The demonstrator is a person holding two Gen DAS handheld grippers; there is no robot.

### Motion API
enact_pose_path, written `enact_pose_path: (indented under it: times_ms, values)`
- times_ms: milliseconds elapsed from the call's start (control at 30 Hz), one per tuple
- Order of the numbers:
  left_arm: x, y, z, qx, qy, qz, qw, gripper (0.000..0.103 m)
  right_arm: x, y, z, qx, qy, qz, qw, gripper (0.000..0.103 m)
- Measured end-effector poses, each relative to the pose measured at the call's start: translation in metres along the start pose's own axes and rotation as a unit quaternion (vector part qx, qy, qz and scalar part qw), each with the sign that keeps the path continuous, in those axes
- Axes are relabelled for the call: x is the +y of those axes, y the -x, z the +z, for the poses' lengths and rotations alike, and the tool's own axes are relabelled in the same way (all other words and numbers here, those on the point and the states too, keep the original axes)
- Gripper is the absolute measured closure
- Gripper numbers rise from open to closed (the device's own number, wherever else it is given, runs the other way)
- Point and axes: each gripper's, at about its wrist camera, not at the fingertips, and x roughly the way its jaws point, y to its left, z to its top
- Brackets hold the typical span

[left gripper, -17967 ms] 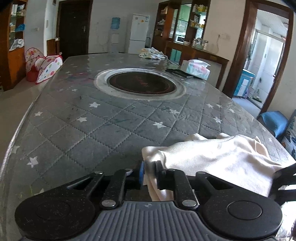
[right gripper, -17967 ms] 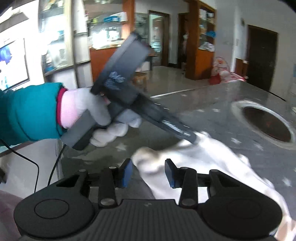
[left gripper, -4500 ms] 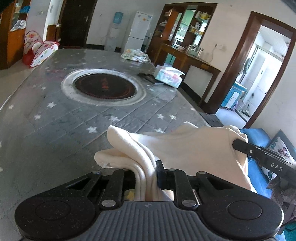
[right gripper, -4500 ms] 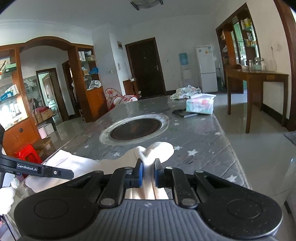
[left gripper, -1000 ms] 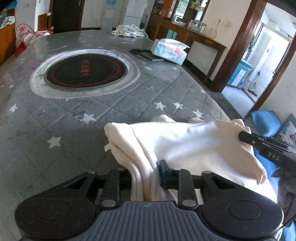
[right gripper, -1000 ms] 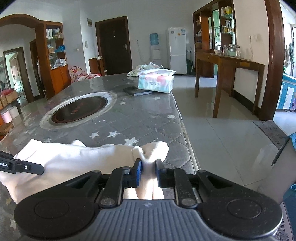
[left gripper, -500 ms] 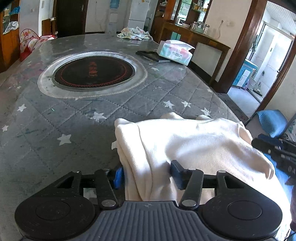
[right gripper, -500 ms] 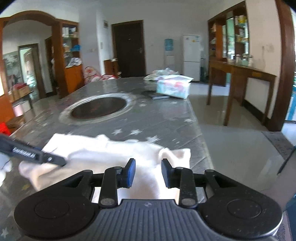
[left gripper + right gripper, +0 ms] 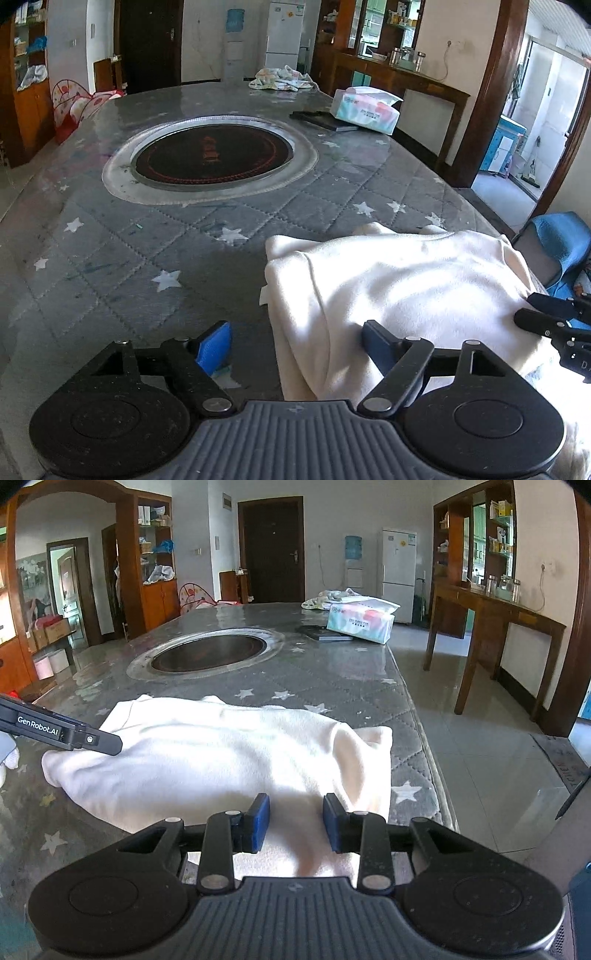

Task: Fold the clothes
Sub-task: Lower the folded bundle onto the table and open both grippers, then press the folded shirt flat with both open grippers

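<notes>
A cream garment lies folded over on the grey star-patterned table cover, near the table's near right edge. My left gripper is open, its blue pads either side of the garment's left edge. My right gripper is open over the garment at its right end, nothing held. The left gripper's black body shows at the left of the right wrist view, and the right gripper's tip at the right of the left wrist view.
A round black cooktop is set in the table's middle. A tissue box, a dark flat object and a bundle of cloth sit at the far end. The table's right edge drops to tiled floor. A blue seat stands right.
Both grippers were shut on the garment's corners a second ago. They have opened and let the garment settle on the table, and have drawn back slightly.
</notes>
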Motion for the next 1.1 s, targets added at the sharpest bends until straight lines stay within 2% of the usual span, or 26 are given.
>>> enact_pose_path:
  times_ms: [567, 700, 800, 867, 967, 1033, 1100]
  values:
    - [-0.01, 0.006, -0.007, -0.005, -0.018, -0.013, 0.9997, 0.018, 0.007, 0.028, -0.017, -0.002, -0.009, -0.025, 1.0, 0.07]
    - [-0.012, 0.014, -0.006, -0.012, -0.018, -0.008, 0.9997, 0.016, 0.015, 0.03, -0.01, -0.009, 0.002, -0.029, 1.0, 0.057]
    - [-0.015, 0.021, -0.006, -0.017, -0.015, -0.009, 0.9997, 0.012, 0.025, 0.033, -0.004, -0.02, 0.014, -0.025, 0.999, 0.052]
    - [-0.018, 0.024, -0.005, -0.019, -0.013, -0.01, 0.9997, 0.007, 0.031, 0.034, -0.002, -0.025, 0.022, -0.019, 0.999, 0.046]
    - [-0.024, 0.025, -0.008, -0.015, -0.02, -0.011, 0.9996, 0.007, 0.04, 0.031, -0.002, -0.027, 0.029, -0.011, 0.999, 0.042]
    - [-0.027, 0.024, -0.011, -0.01, -0.024, -0.011, 0.9996, 0.007, 0.044, 0.029, -0.002, -0.025, 0.029, -0.006, 0.999, 0.034]
    - [-0.029, 0.022, -0.013, -0.005, -0.024, -0.01, 0.9997, 0.007, 0.047, 0.027, -0.003, -0.024, 0.031, -0.006, 0.999, 0.032]
